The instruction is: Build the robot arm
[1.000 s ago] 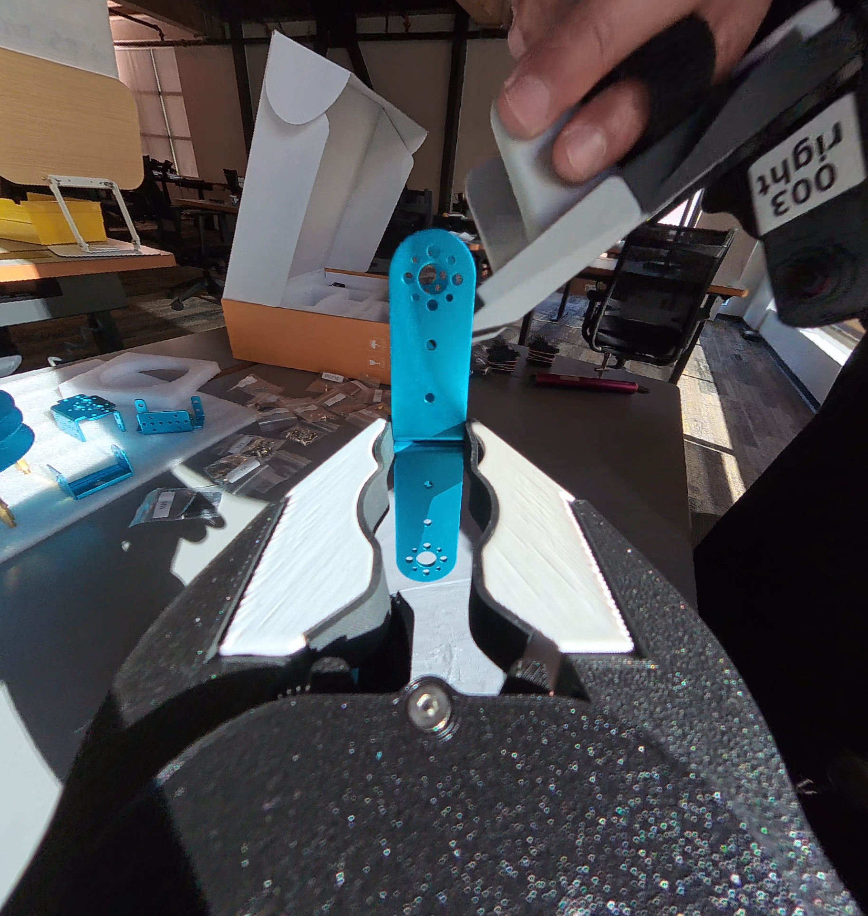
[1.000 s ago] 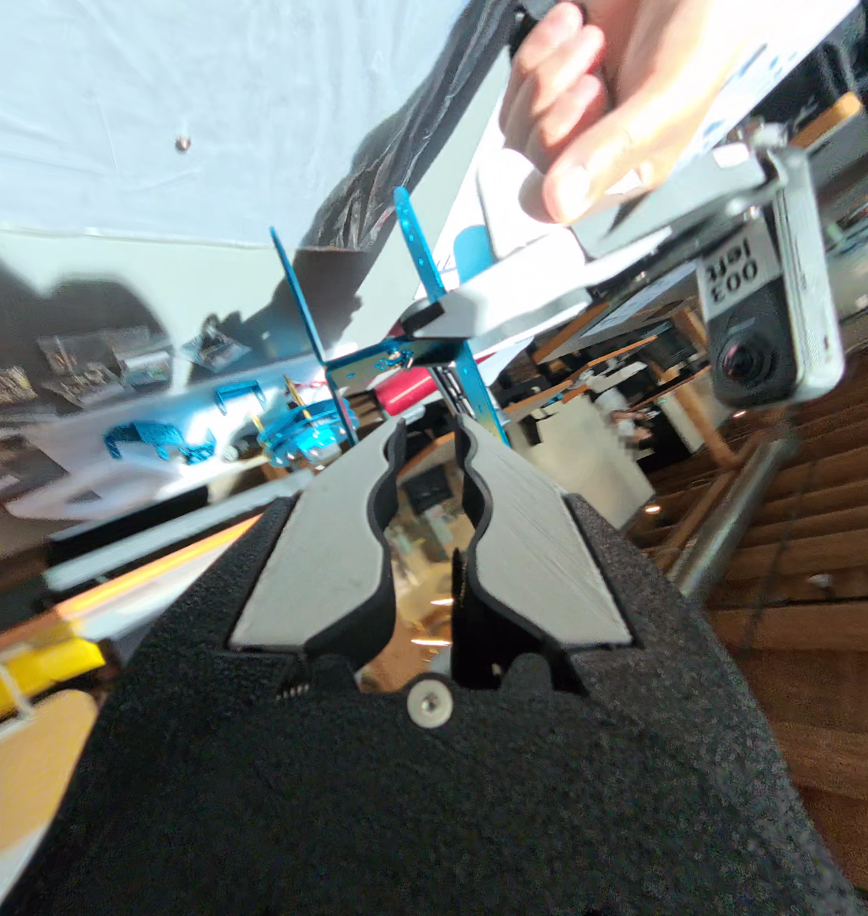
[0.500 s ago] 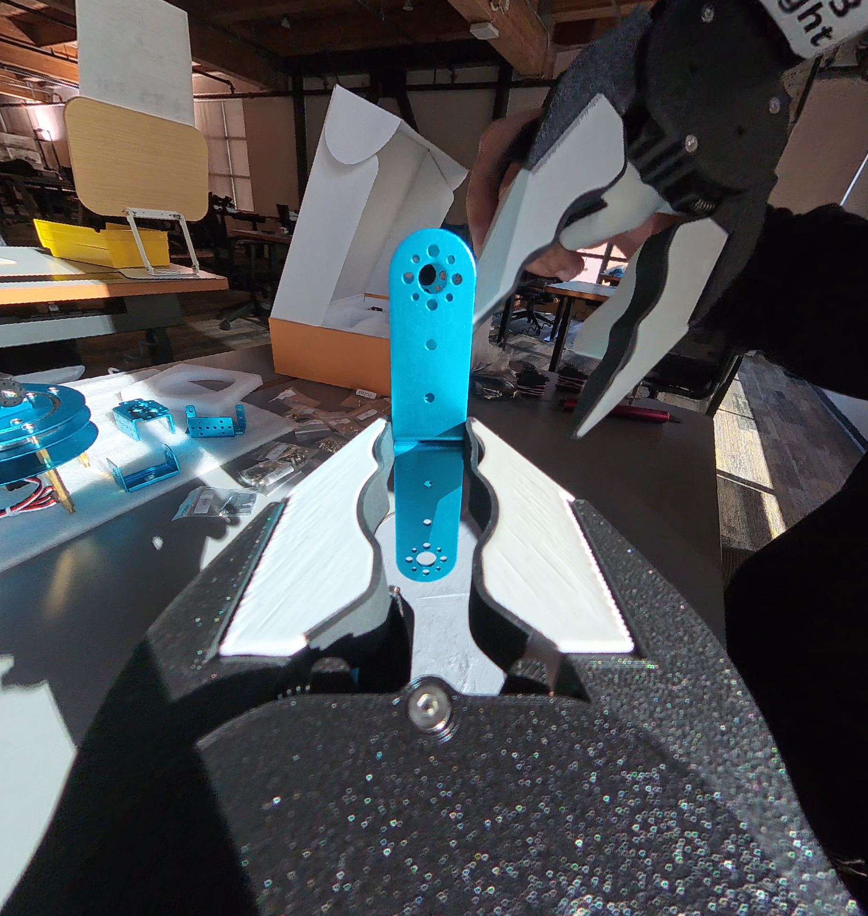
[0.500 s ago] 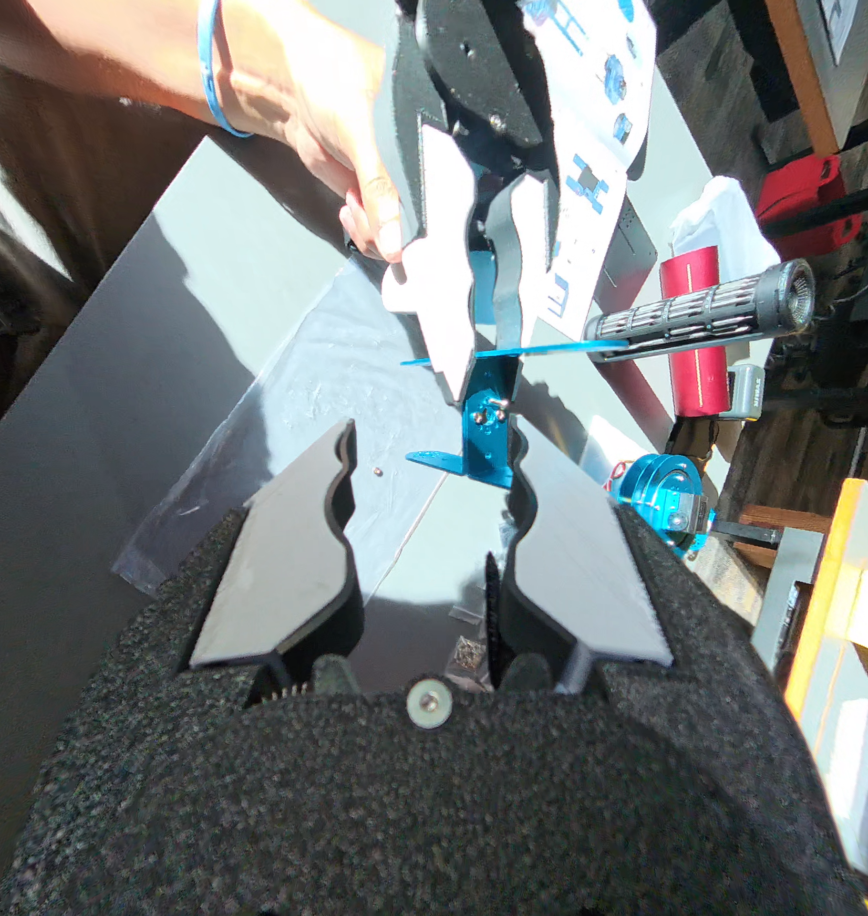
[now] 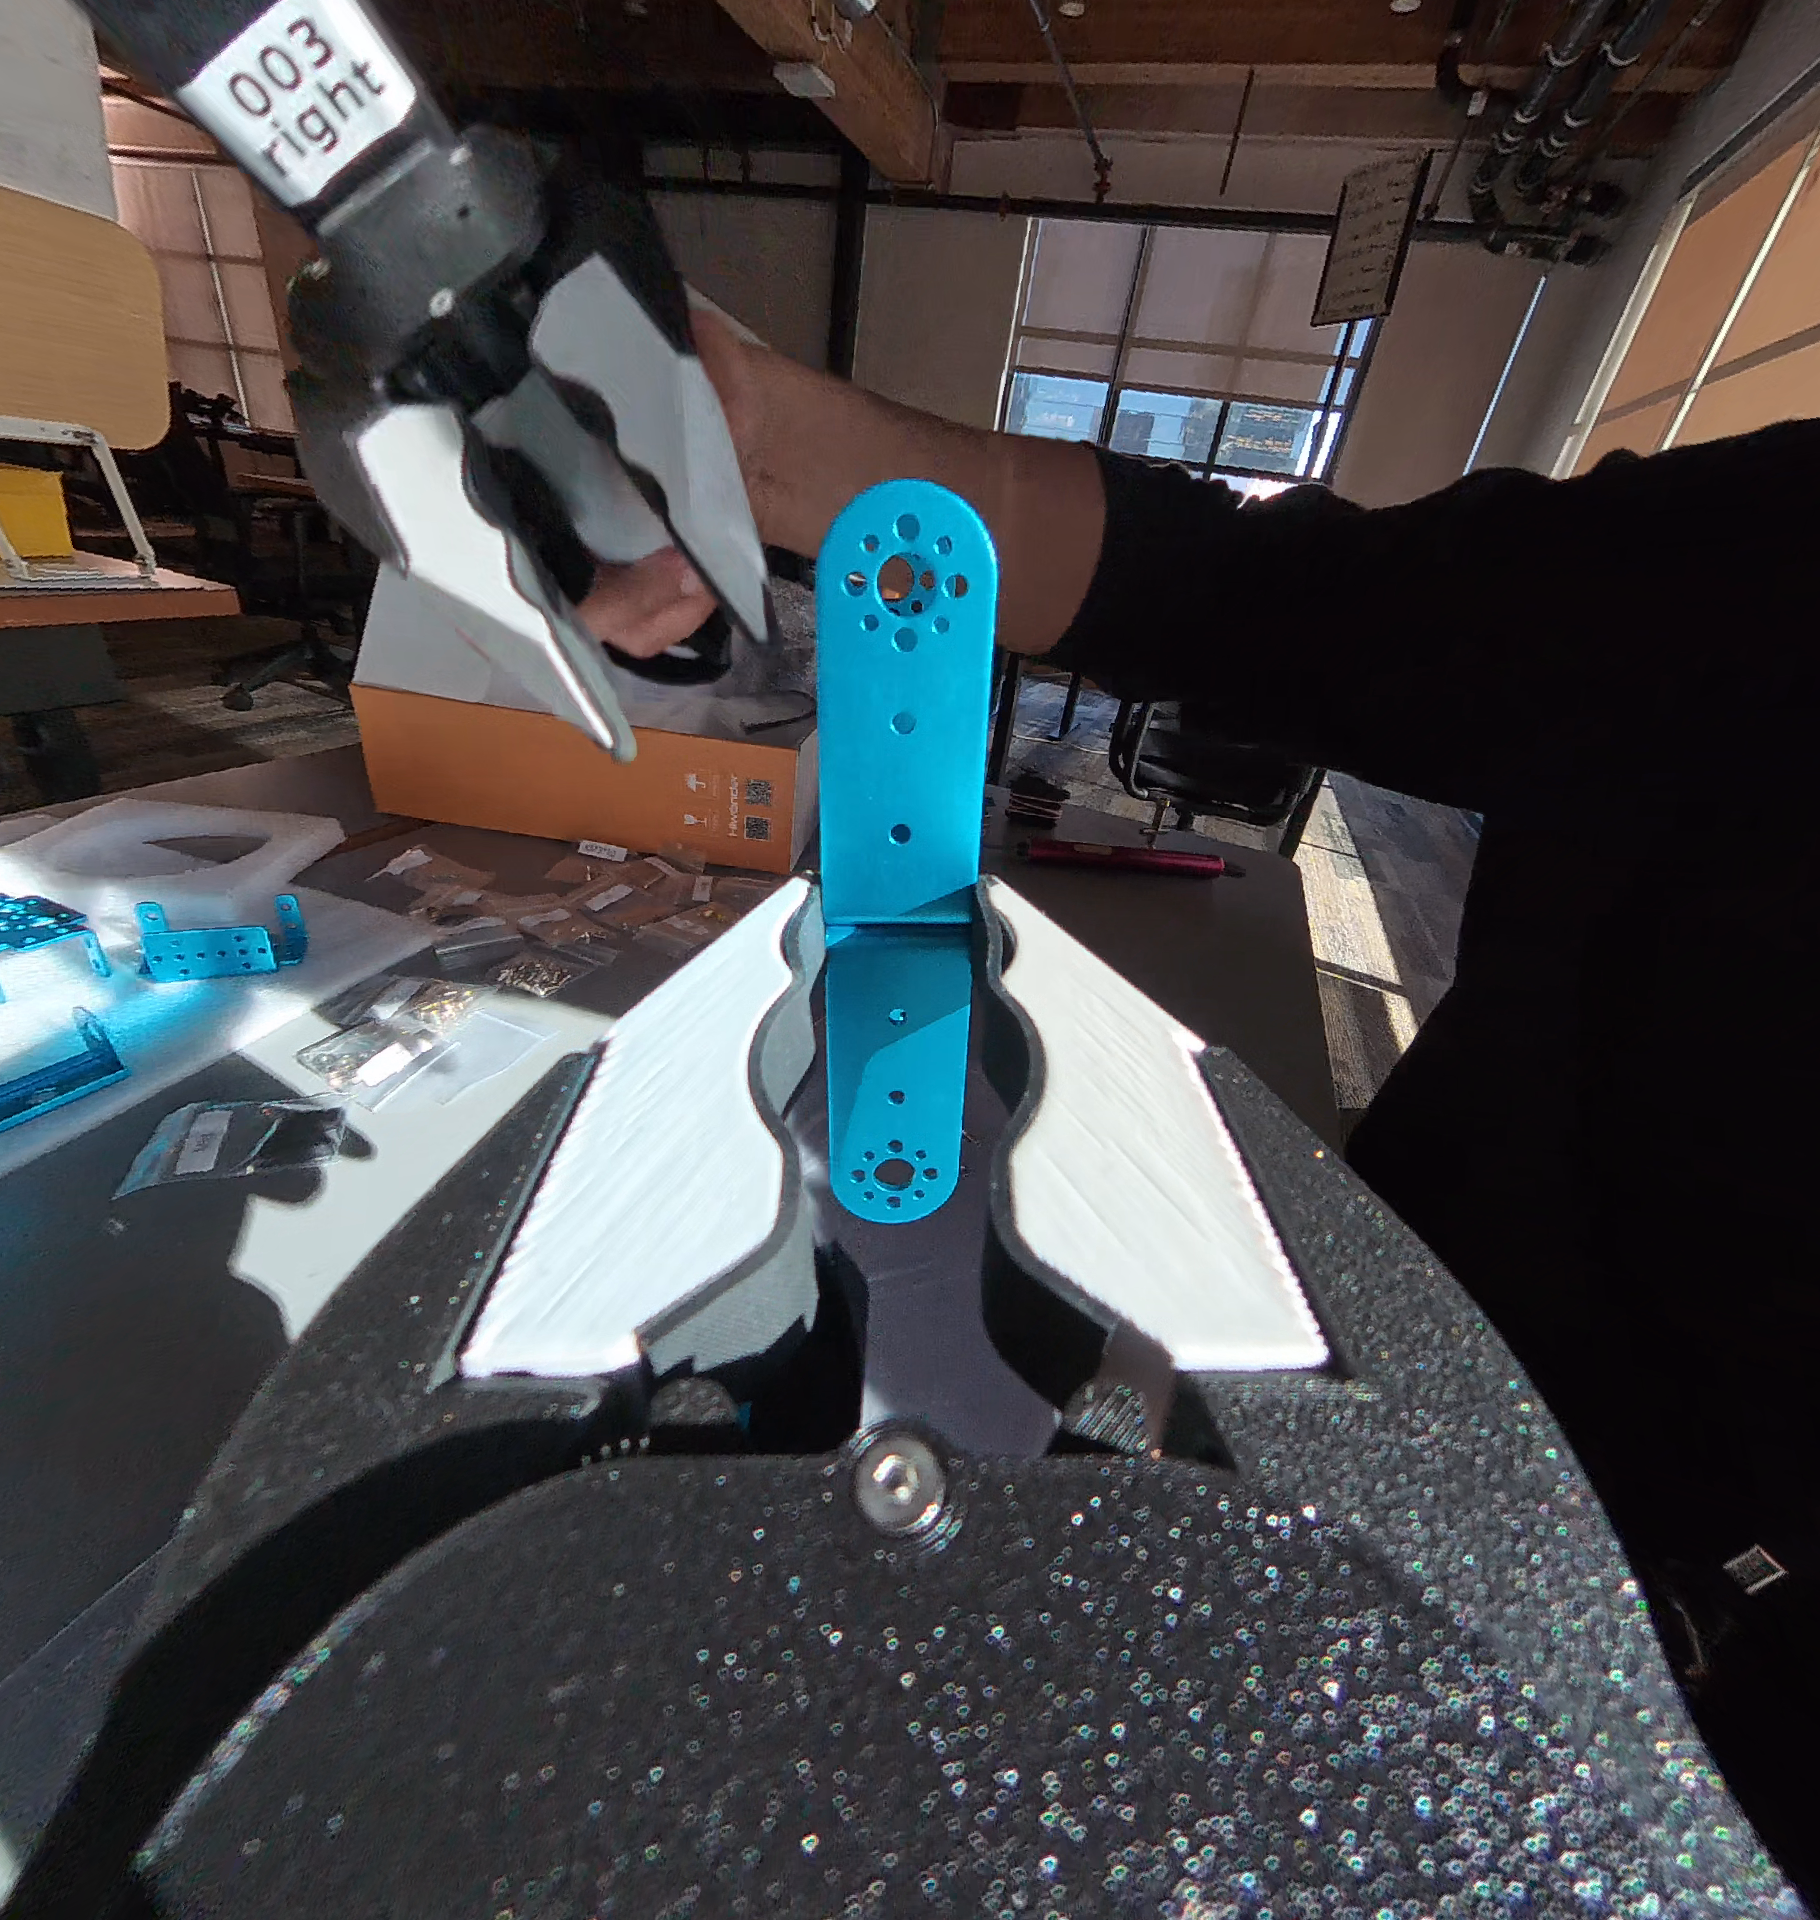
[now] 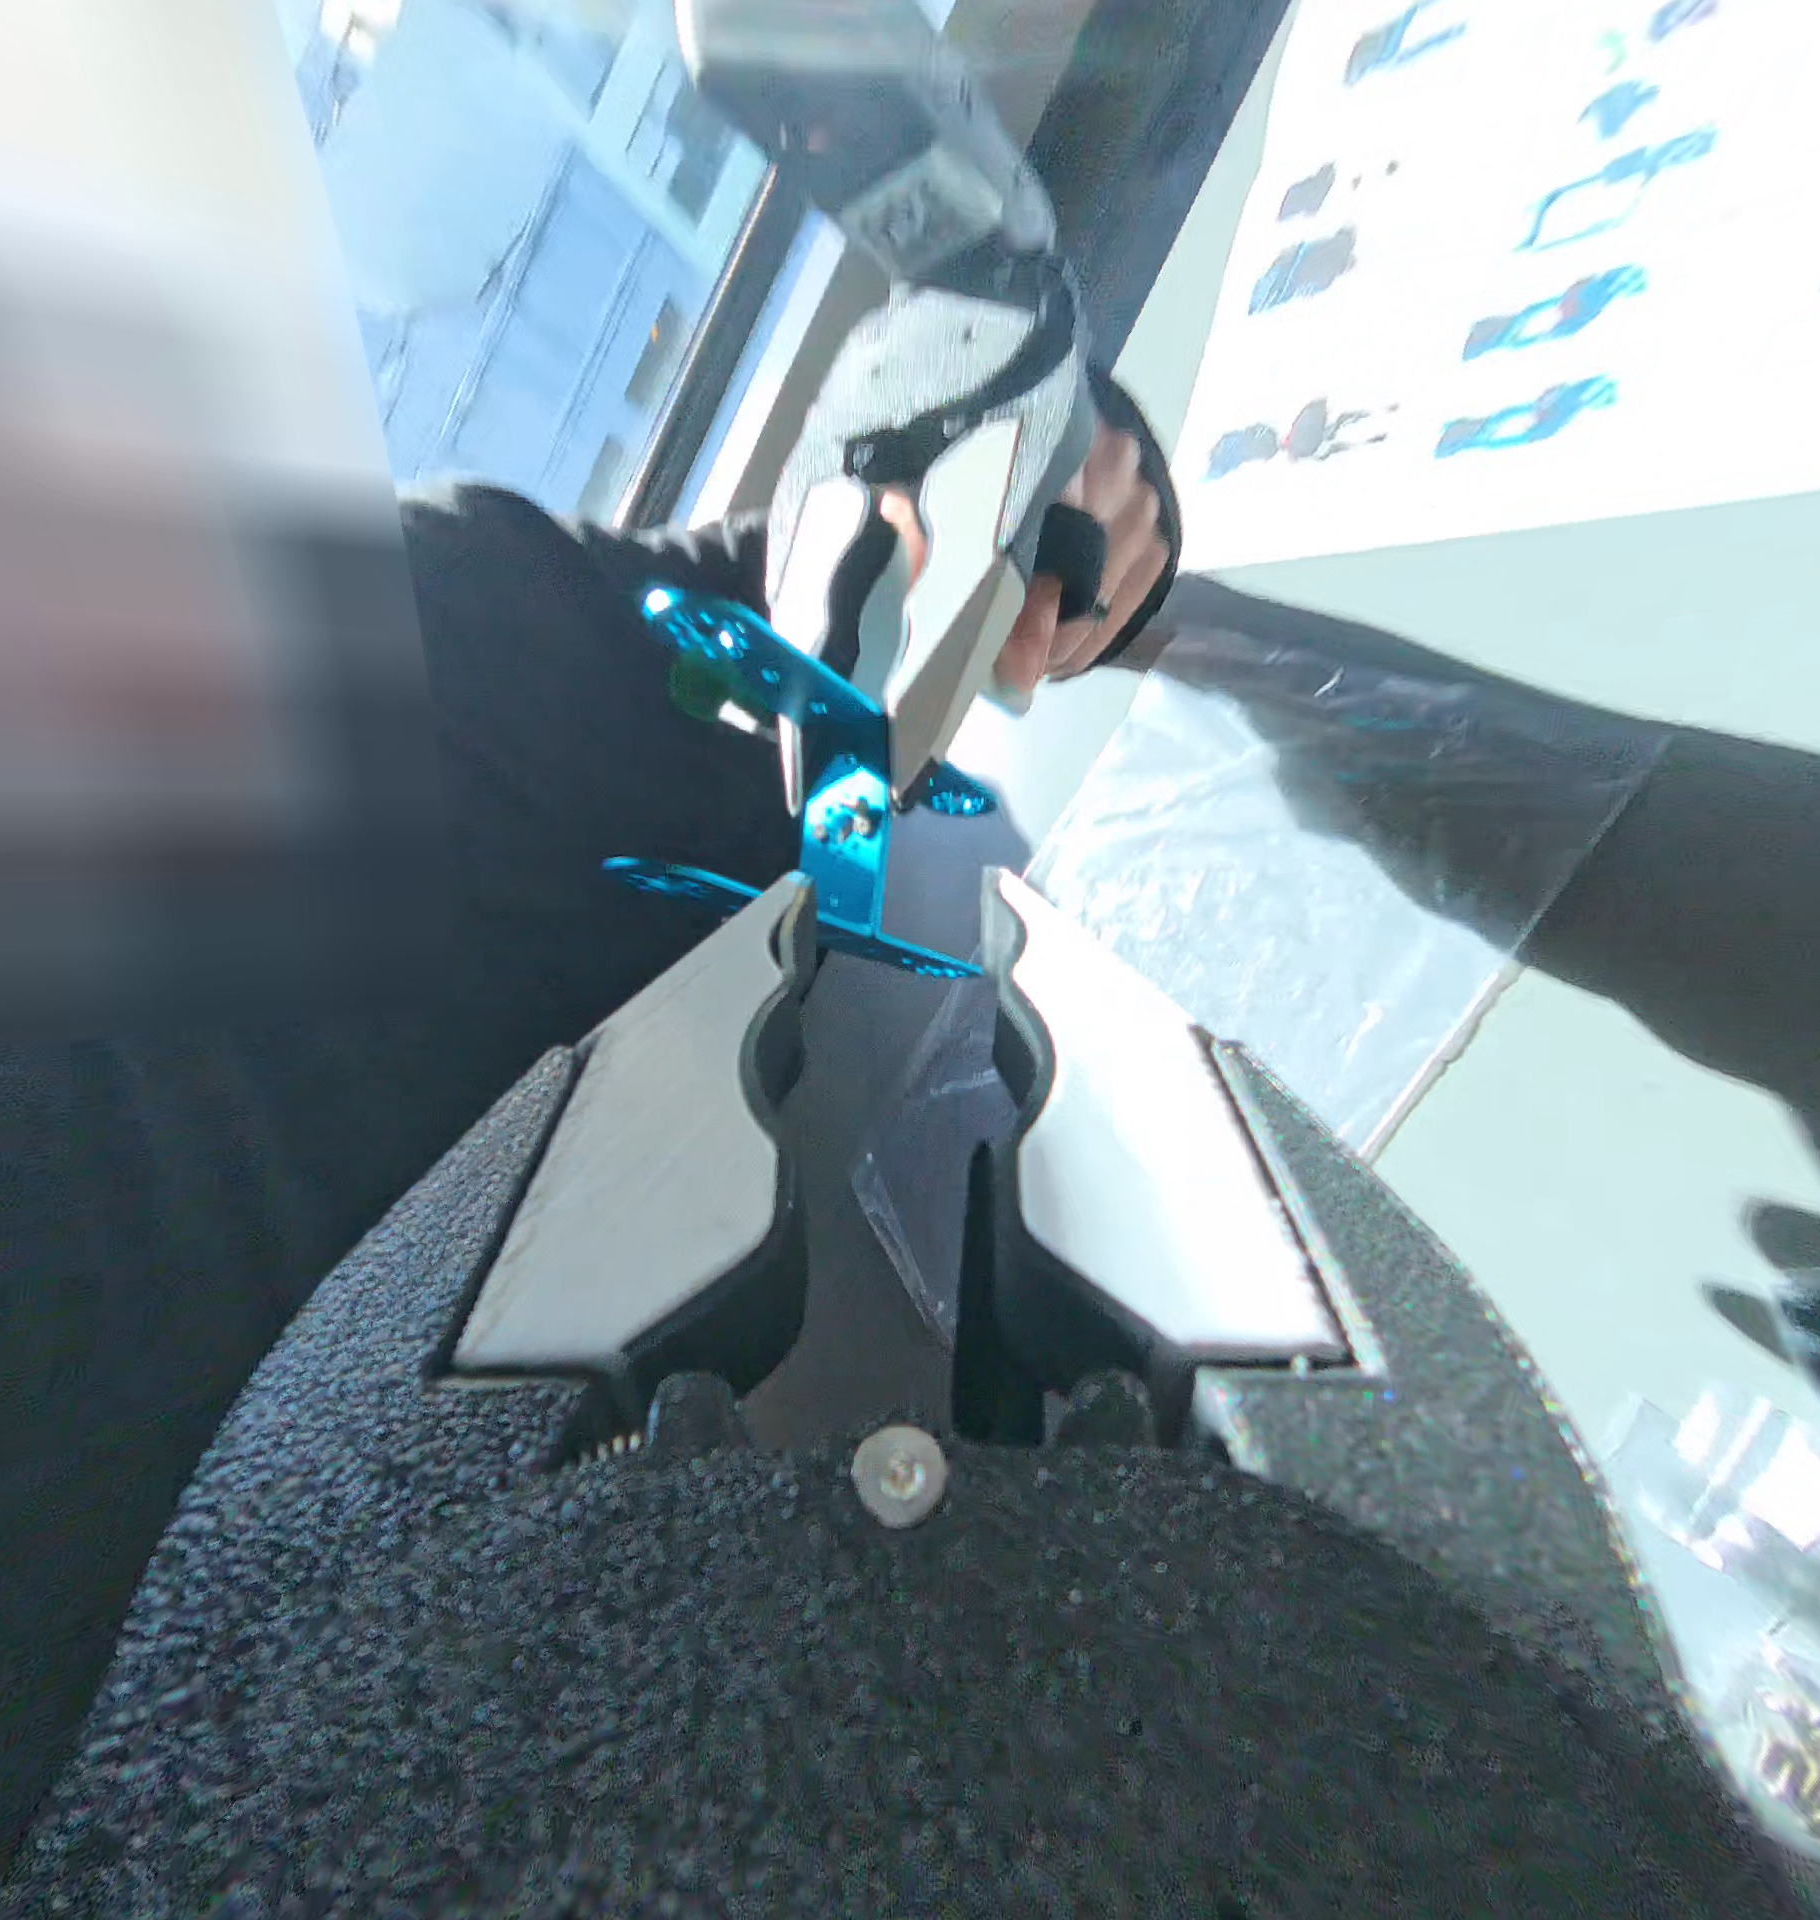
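Observation:
My left gripper (image 5: 901,914) is shut on a blue metal bracket (image 5: 906,707), a bent strip with holes. One arm of it stands upright past the fingertips and the other lies back between the fingers. My right gripper (image 5: 677,675) hangs in the air up and to the left of the bracket, open and empty, held by a hand. In the blurred right wrist view, the right gripper (image 6: 895,894) points at the blue bracket assembly (image 6: 844,831), which has several arms joined by screws. The left gripper (image 6: 844,790) clamps that assembly from above.
An orange box with a white lid (image 5: 573,769) stands at the back of the dark table (image 5: 1145,935). Loose blue brackets (image 5: 220,935) lie on white foam at the left, beside small bags of screws (image 5: 418,1039). A red tool (image 5: 1124,860) lies far right. A clear plastic sheet (image 6: 1249,883) lies under the grippers.
The right gripper swung from the upper right of the bracket across to its upper left, and its jaws opened on the way. The left gripper kept its hold on the bracket.

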Demonstrator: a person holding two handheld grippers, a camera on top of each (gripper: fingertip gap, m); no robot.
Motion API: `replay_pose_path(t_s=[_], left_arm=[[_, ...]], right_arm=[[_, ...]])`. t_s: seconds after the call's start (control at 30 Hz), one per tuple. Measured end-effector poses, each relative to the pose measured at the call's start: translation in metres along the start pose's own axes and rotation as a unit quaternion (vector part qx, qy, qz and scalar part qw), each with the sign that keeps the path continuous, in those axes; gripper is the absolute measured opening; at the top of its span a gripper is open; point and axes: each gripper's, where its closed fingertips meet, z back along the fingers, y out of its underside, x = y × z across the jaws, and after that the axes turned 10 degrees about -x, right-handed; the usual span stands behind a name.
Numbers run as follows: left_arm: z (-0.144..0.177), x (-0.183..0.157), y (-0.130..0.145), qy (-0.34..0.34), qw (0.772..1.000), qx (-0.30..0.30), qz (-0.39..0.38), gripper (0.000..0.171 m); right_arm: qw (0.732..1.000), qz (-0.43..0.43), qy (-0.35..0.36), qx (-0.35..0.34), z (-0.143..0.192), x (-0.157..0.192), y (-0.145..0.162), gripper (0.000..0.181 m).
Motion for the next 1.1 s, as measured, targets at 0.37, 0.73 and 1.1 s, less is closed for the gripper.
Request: replay_pose_path(t_s=[0.37, 0.73, 1.1], left_arm=[[-0.002, 0.011, 0.009, -0.020, 1.000, 0.018, 0.013, 0.026], [0.019, 0.019, 0.003, -0.041, 0.999, 0.005, 0.009, 0.026], [0.096, 0.084, -0.017, -0.277, 0.956, 0.071, -0.065, 0.026]], right_arm=[[0.980, 0.069, -0.058, 0.177, -0.035, -0.005, 0.021, 0.019], [0.981, 0.103, 0.070, 0.148, -0.013, -0.049, 0.008, 0.012], [0.958, 0.166, 0.212, 0.102, -0.057, -0.129, 0.086, 0.020]])
